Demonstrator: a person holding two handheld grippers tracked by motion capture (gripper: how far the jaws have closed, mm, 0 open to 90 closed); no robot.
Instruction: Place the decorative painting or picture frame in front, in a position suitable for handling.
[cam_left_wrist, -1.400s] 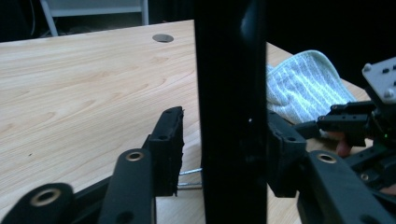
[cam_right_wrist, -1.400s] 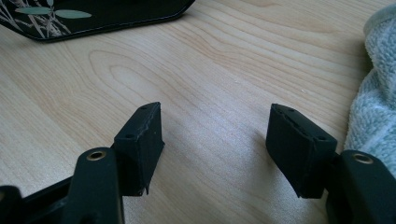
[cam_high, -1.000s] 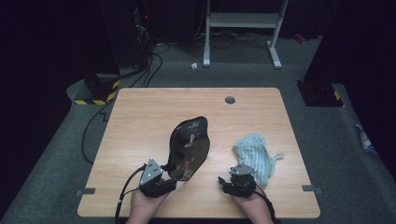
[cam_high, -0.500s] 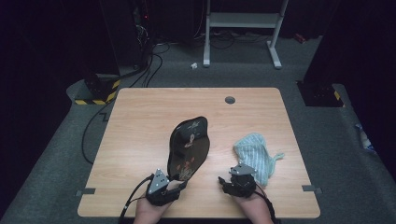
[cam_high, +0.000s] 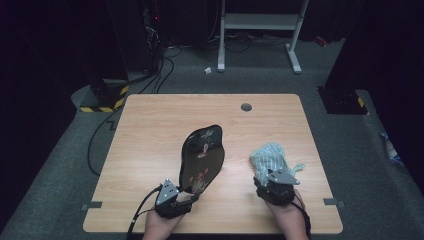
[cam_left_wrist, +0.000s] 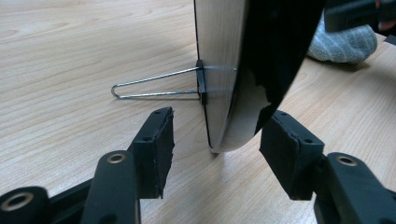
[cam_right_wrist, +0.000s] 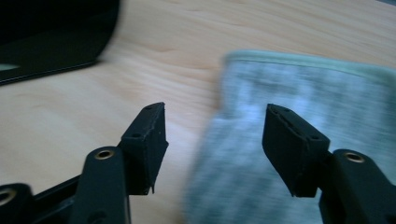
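Note:
A black oval plate painted with flowers stands tilted on the table, propped by a thin wire stand. My left gripper is at the plate's near end. In the left gripper view the left gripper is open, and the plate's lower rim stands between the jaws, touching neither pad. A pale blue-grey striped cloth lies crumpled to the right. My right gripper hovers at the cloth's near edge. In the right gripper view it is open over the cloth.
The wooden table has bare room across its left and far half, with a round cable hole near the back edge. Beyond it lie dark floor, cables and a metal frame.
My left gripper has shifted right and nearer, bringing its jaws around the plate's lower rim. The right gripper has barely moved at the cloth.

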